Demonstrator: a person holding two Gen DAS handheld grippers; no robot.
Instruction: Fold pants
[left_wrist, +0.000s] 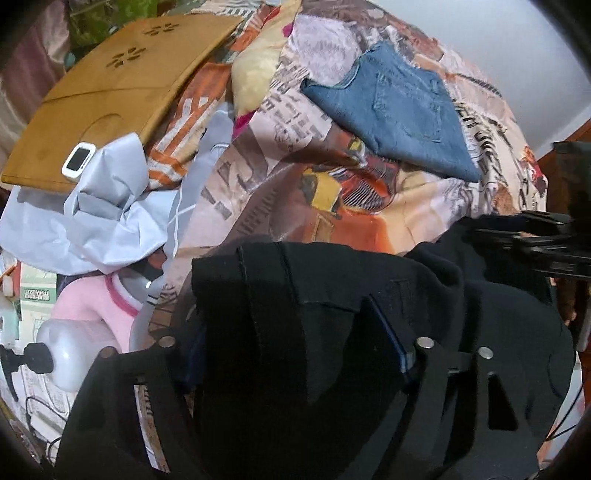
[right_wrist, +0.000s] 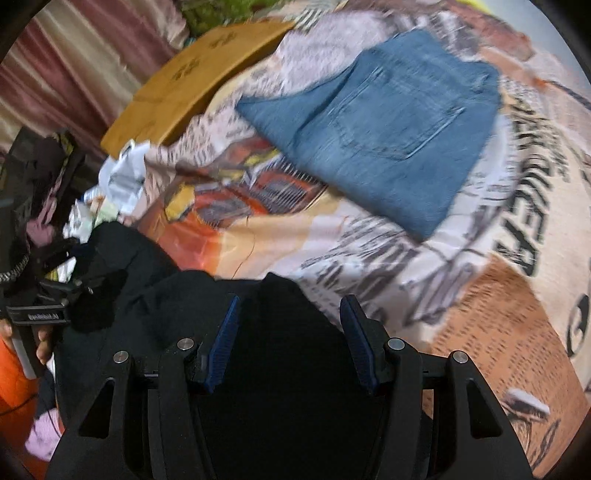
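Nearest both cameras lie the black pants, bunched on the printed bedspread. The right gripper stands partly open, dark cloth between its blue pads, though whether they press it cannot be told. The left gripper straddles a fold of the pants; its near pad is buried in fabric, so its grip cannot be told either. A pinch of one layer alone could let the fold slip and skew. Beyond the pants lie folded jeans, blurred in the right view.
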